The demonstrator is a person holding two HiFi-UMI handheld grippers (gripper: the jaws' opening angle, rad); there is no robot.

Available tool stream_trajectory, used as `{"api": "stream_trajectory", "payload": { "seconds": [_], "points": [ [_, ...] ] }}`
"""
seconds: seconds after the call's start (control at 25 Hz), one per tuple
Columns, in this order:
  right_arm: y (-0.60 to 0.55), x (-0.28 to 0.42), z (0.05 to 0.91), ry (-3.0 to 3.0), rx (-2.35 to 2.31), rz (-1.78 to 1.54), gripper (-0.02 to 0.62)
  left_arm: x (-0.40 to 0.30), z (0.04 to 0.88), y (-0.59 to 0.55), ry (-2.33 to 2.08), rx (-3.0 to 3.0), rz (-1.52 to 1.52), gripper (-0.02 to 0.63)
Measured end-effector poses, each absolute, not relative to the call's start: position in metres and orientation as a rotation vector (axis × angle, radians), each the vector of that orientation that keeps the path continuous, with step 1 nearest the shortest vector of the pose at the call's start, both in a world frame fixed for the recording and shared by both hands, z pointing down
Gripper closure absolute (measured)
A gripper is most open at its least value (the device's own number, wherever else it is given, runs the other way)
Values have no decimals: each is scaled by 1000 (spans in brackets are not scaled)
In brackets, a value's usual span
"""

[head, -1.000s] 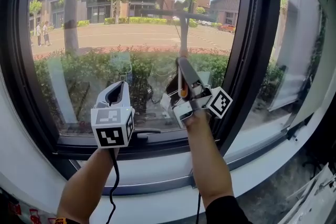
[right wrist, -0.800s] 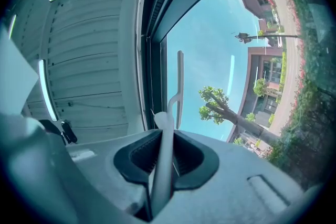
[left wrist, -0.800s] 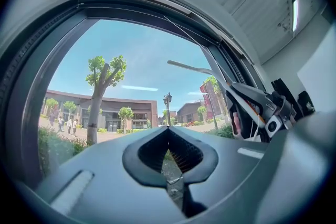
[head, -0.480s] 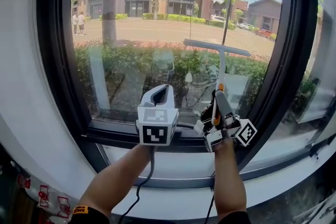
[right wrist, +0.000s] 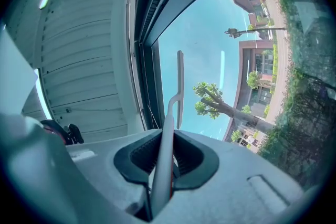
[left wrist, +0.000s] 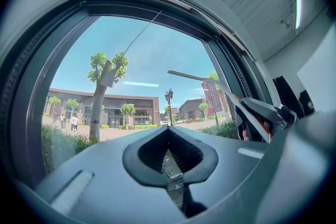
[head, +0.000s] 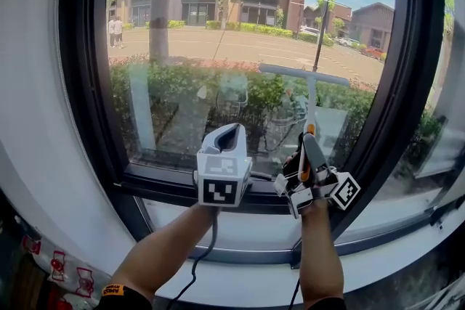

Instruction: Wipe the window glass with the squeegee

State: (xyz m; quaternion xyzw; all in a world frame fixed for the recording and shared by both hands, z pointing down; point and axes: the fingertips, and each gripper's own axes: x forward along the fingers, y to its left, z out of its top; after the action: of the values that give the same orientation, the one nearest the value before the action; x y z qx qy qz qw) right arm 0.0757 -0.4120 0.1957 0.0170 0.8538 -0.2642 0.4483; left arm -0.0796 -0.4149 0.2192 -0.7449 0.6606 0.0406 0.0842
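The squeegee [head: 305,76] has a white T-shaped blade lying roughly level against the window glass [head: 189,83], right of centre at mid height. Its handle runs down into my right gripper [head: 306,150], which is shut on it just above the lower frame. In the right gripper view the squeegee handle [right wrist: 167,149] passes between the jaws of the right gripper [right wrist: 165,165], the blade against the sky. My left gripper [head: 227,134] hangs to the left of it, near the sill, shut and holding nothing. In the left gripper view the left gripper [left wrist: 169,157] points at the glass and the squeegee [left wrist: 210,81] crosses at right.
A dark window frame [head: 87,83] surrounds the pane, with a thick mullion [head: 407,83] at the right and a white sill [head: 247,236] below. A white wall [head: 29,120] is at the left. A red-patterned cloth [head: 51,265] lies at the bottom left.
My right gripper has drawn the squeegee down the glass from high on the pane to mid height, and it barely moved in the last half second. The left gripper has stayed by the sill.
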Motion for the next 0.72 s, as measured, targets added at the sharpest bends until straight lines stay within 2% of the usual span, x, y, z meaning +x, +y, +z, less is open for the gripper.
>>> {"api": "stream_trajectory", "payload": {
  "seconds": [0.72],
  "points": [
    [-437, 138, 20, 2119, 93, -382, 551, -47, 140, -412, 1803, -2164, 223, 588]
  ]
}}
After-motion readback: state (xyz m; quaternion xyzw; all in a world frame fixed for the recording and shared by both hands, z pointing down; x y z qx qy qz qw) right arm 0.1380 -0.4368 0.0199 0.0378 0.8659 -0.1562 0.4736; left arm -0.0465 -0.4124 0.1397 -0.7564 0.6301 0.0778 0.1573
